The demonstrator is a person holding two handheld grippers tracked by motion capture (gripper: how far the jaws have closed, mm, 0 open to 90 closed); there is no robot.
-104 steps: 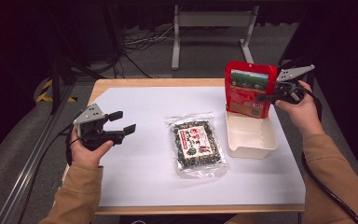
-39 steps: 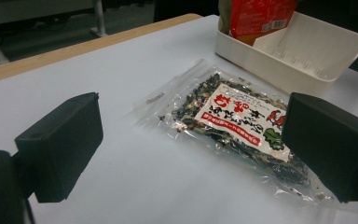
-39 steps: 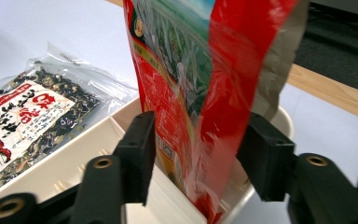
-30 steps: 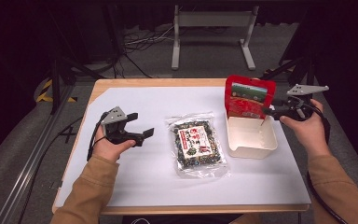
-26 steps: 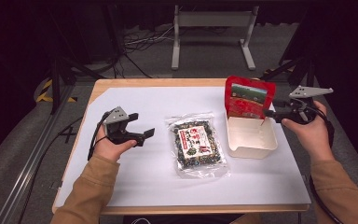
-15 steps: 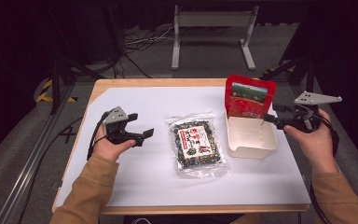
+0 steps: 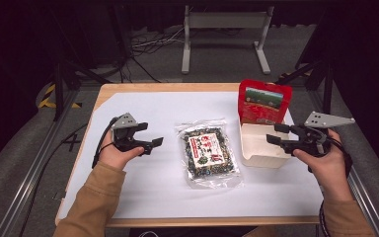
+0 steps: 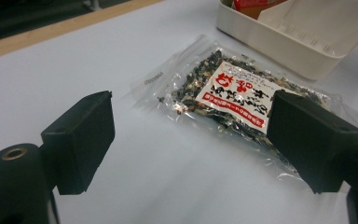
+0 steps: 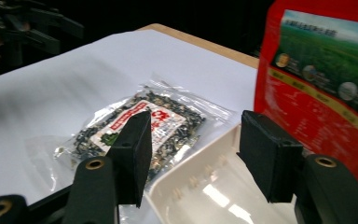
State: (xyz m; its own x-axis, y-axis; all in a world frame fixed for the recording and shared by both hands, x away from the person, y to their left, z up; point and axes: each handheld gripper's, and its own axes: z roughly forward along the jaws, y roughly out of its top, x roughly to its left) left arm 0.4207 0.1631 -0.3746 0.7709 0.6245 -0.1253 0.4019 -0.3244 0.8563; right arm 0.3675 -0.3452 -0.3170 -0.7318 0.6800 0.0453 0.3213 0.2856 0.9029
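Both tongs gape empty: left tongs (image 7: 149, 141) beside the clear snack packet (image 7: 208, 154) mid-desk, right tongs (image 7: 275, 134) over the white tray (image 7: 256, 159), red pouch (image 7: 263, 102) standing inside, nothing between.

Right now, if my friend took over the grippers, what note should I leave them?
Left gripper: open, holding nothing, over the white sheet just left of the clear seaweed snack bag.
Right gripper: open, holding nothing, at the right side of the white bin.
Red packet: standing upright in the far end of the bin, leaning on its wall.
Snack bag: lying flat mid-table, close beside the bin's left side, untouched.
Done: the red packet is in the bin.
Left, most likely: pick up the snack bag and put it in the bin too; the left gripper is nearest and already aimed at it.
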